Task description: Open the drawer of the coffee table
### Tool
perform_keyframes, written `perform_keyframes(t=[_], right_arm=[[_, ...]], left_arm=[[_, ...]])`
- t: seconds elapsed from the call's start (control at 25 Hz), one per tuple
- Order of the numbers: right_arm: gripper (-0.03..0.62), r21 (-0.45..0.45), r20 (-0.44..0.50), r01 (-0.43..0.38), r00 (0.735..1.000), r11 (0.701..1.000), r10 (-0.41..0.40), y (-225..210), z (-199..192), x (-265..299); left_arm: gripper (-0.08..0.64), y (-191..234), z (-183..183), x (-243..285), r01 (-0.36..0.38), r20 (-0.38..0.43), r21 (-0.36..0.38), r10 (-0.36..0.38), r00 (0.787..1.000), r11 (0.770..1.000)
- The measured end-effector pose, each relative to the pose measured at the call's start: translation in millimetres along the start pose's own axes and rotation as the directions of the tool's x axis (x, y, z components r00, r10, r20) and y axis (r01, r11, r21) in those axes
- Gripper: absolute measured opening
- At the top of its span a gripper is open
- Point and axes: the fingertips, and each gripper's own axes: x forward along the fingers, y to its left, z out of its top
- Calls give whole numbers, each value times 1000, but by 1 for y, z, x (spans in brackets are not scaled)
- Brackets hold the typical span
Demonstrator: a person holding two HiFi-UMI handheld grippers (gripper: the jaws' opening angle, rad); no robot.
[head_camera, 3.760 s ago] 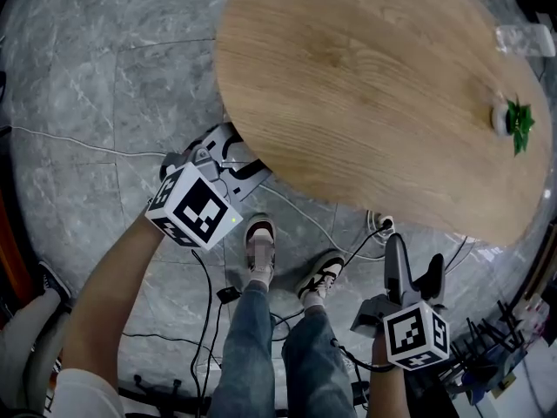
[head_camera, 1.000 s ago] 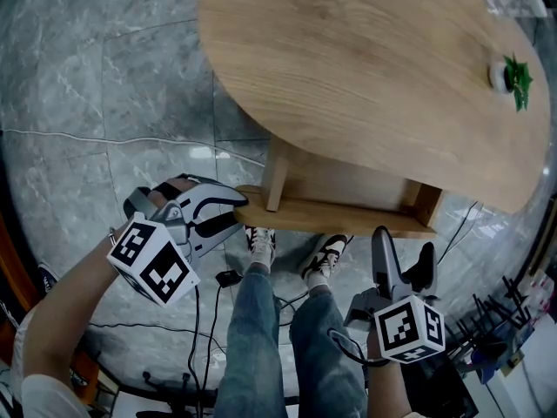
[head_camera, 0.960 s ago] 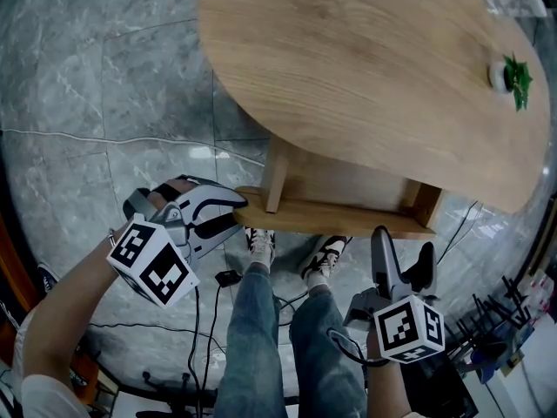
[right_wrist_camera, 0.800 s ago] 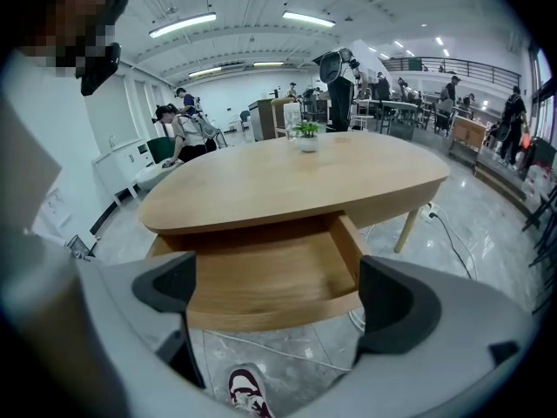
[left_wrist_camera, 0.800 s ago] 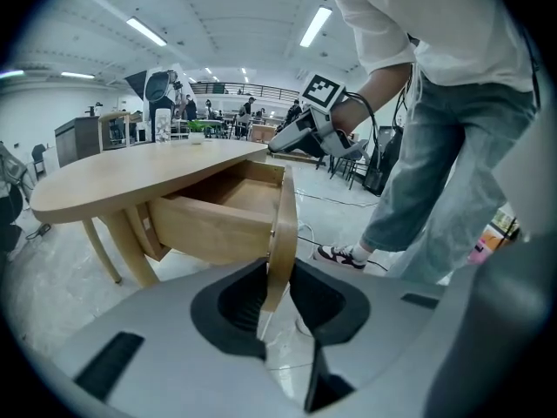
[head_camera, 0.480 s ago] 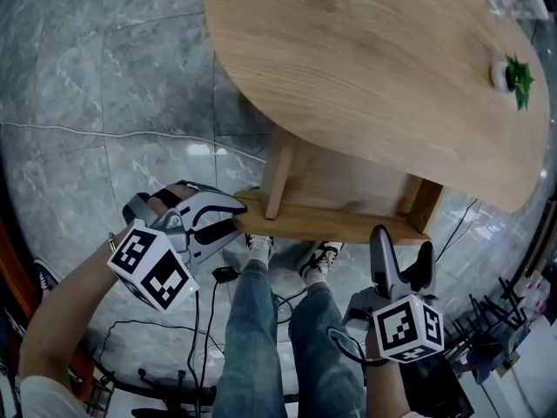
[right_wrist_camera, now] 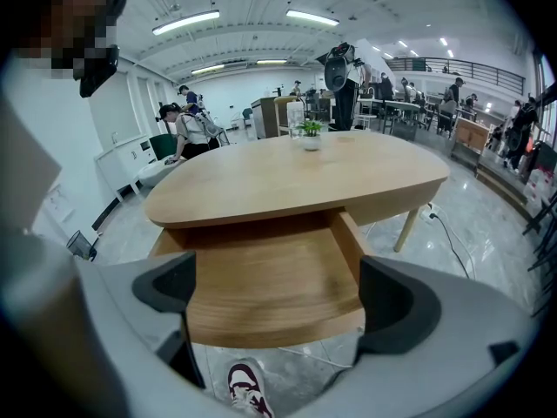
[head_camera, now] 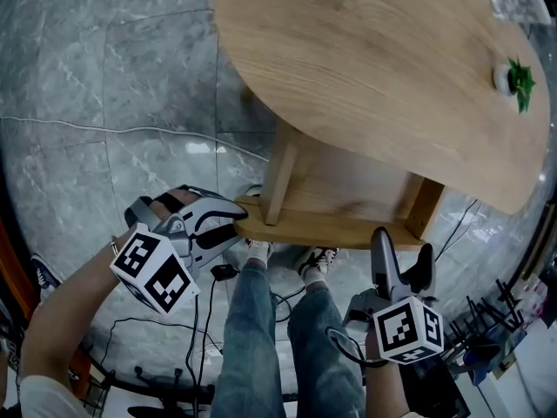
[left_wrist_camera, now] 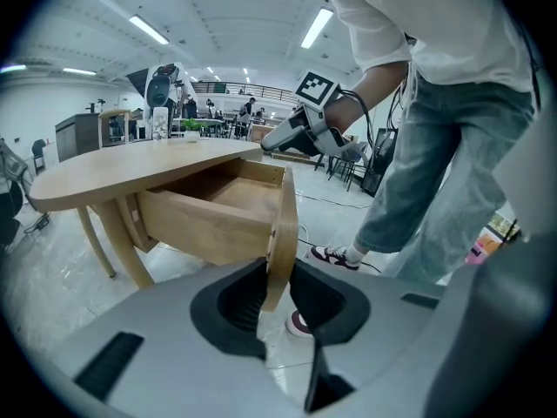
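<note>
Wood fills most of the head view — the big oval light-brown wooden coffee table (head_camera: 365, 68) stands on the shiny grey stone floor (head_camera: 130, 77). Under its top, the pale wooden drawer (head_camera: 344, 190) sticks out toward the person, and its bare bottom board shows.

The left gripper (head_camera: 237, 219) is at the left end of the drawer's front board. Its jaws are close together and pinch that thin curved board by its edge, one black pad on each side.

The right gripper (head_camera: 406, 252) hangs below the drawer's right end in the head view and does not touch it. Its jaws are wide apart and hold nothing — in the right gripper view the open drawer only shows beyond them.

The person's legs in blue jeans (head_camera: 261, 338) stand just in front of the drawer. The white and dark shoes (head_camera: 318, 258) are partly under it. Thin black cables (head_camera: 194, 320) lie on the floor by the feet. Far across the table top sits a small green plant in a white pot (head_camera: 515, 78).
</note>
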Motion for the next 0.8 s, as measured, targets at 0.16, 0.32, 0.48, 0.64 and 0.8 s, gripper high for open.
perform_keyframes(t=[0.16, 0.32, 0.48, 0.64, 0.8], right_arm=[[588, -7, -4, -1, 1000, 1000, 1, -1, 1, 1], [588, -13, -10, -10, 1000, 1000, 10, 2, 0, 1], [588, -20, -16, -14, 1000, 1000, 14, 2, 1, 2], [588, -22, -17, -28, 999, 999, 27, 7, 1, 4], [588, -19, -23, -32, 999, 999, 31, 9, -2, 4]], left_arm=[[75, -5, -2, 3, 5, 2, -7, -5, 1000, 1000], [75, -7, -3, 4, 5, 3, -16, -4, 1000, 1000], [75, -13, -3, 3, 17, 0, -13, -17, 1000, 1000], [77, -20, -7, 1, 30, -7, -14, -30, 1000, 999], [77, -25, -11, 4, 37, -13, -16, -37, 999, 999]])
